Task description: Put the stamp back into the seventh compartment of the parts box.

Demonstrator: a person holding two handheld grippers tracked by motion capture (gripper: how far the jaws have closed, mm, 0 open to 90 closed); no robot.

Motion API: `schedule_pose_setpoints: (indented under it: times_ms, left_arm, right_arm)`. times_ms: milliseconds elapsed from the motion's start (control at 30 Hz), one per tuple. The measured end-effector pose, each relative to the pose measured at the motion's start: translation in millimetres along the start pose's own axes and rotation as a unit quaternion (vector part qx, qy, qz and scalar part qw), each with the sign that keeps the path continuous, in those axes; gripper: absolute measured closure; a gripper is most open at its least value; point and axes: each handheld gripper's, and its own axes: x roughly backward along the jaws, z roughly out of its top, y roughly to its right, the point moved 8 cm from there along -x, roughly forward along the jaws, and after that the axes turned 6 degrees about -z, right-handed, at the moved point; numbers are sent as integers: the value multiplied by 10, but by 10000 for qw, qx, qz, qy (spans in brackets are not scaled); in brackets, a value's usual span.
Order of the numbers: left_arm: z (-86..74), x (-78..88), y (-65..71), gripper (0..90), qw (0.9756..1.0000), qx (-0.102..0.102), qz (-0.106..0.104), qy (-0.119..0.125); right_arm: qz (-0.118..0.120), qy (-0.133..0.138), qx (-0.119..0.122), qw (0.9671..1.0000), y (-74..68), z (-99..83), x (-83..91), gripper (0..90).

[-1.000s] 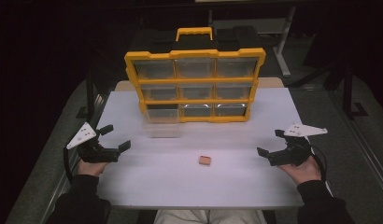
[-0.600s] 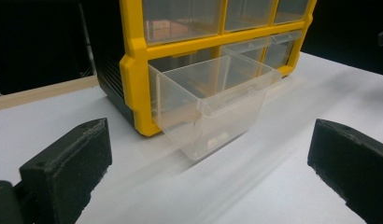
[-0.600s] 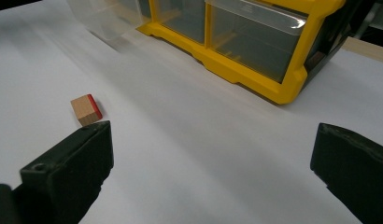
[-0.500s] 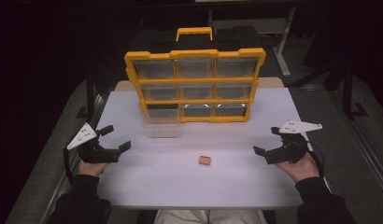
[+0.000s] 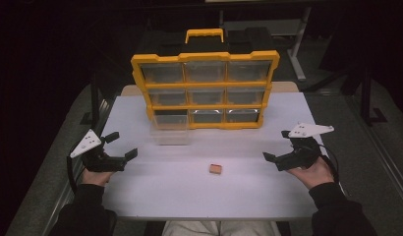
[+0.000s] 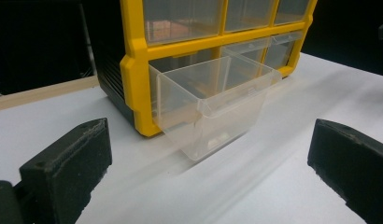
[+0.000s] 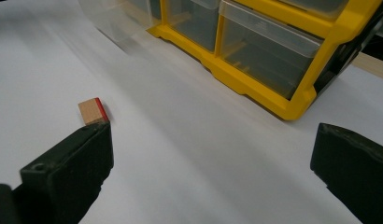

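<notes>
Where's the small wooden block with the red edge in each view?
High view: the small wooden block with a red edge lies low centre on the white table.
Left gripper view: not in it.
Right gripper view: block at left, above the left jaw.
Shared landmark: the yellow drawer organiser.

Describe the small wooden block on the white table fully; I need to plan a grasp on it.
The small wooden block is a pale tan, box-shaped piece with one end face painted red, seen in the right gripper view. It lies flat on the white table, in front of the yellow drawer cabinet and well clear of it. Nothing touches it but the tabletop. The right gripper sits open to its right, apart from it; the left gripper is farther away.
</notes>
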Motion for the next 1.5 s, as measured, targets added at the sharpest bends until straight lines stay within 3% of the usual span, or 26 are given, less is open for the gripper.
schedule_pose_setpoints:
  times_ms: [633,1500]
  left_arm:
    - [-6,-8,-4,0,10000,-29,2,-36]
    - [-4,-11,0,0,10000,-35,-15,-19]
  right_arm:
    - [169,-232,365,9989,-92,267,-69,0]
    - [510,-442,771,9947,-394,524,-352,0]
